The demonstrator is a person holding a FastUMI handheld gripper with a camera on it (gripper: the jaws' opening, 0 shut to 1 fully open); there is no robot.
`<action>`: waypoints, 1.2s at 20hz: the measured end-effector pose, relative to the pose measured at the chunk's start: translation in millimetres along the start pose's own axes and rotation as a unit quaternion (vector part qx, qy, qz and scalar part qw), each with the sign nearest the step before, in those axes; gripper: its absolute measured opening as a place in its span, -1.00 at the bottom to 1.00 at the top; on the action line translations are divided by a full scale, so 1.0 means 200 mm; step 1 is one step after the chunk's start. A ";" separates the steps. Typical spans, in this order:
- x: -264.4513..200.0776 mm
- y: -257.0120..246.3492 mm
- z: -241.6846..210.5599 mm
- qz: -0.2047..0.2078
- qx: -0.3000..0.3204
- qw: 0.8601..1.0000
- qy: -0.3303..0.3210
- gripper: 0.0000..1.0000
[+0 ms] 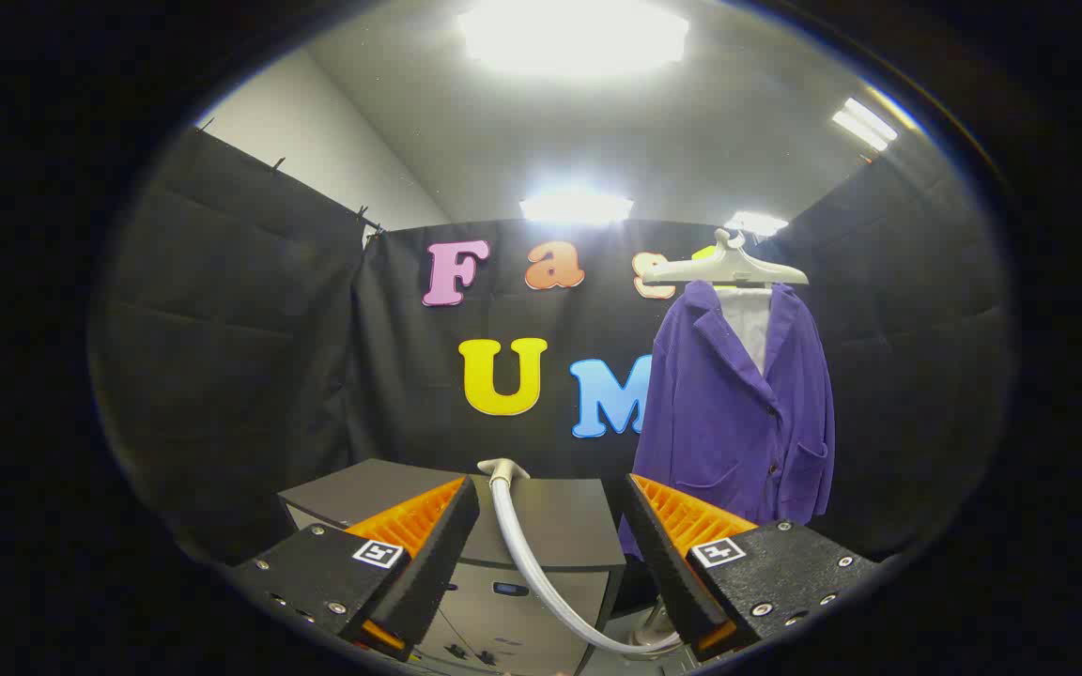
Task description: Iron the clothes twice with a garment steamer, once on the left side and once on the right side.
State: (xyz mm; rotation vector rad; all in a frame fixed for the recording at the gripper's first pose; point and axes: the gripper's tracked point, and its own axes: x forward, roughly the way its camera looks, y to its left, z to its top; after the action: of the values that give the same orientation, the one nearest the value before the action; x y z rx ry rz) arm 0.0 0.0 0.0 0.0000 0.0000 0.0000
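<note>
Beyond the steamer's gray base unit point(541, 563), against the booth's black cloth wall point(250, 357), we see a purple jacket point(738, 413) hanging on a pale plastic hanger point(729, 269), up and to the right of that unit, with a white garment point(749, 324) showing at its open collar. We hold our gripper point(550, 540) low over the base unit, its two fingers point(428, 545) spread wide apart and gripping nothing. Between them we see the unit's dark flat top and its lighter front panel, which carries a small dark window and some controls too small for us to make out. A white hose point(541, 563) rises from a fitting on top of the unit, then curves down across its front and off toward the right finger's base, where it passes behind that finger. We cannot tell from here where the hose ends. The jacket's lower hem hangs just behind the unit's right edge, its buttons and a patch pocket facing us. Bright ceiling lights point(574, 33) glare high above the unit, and a pale wall point(316, 150) rises behind the cloth to the unit's upper left.
</note>
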 end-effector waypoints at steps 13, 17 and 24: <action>0.21 -0.18 -0.20 -0.059 -0.011 0.998 0.011 0.90; 0.26 -0.24 -0.25 -0.071 -0.022 0.997 0.025 0.90; 0.24 -0.17 -0.18 -0.015 -0.030 0.999 0.035 0.90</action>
State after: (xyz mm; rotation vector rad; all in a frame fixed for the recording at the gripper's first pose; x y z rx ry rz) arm 48.8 -33.3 -36.8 -0.0604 0.0695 -0.0297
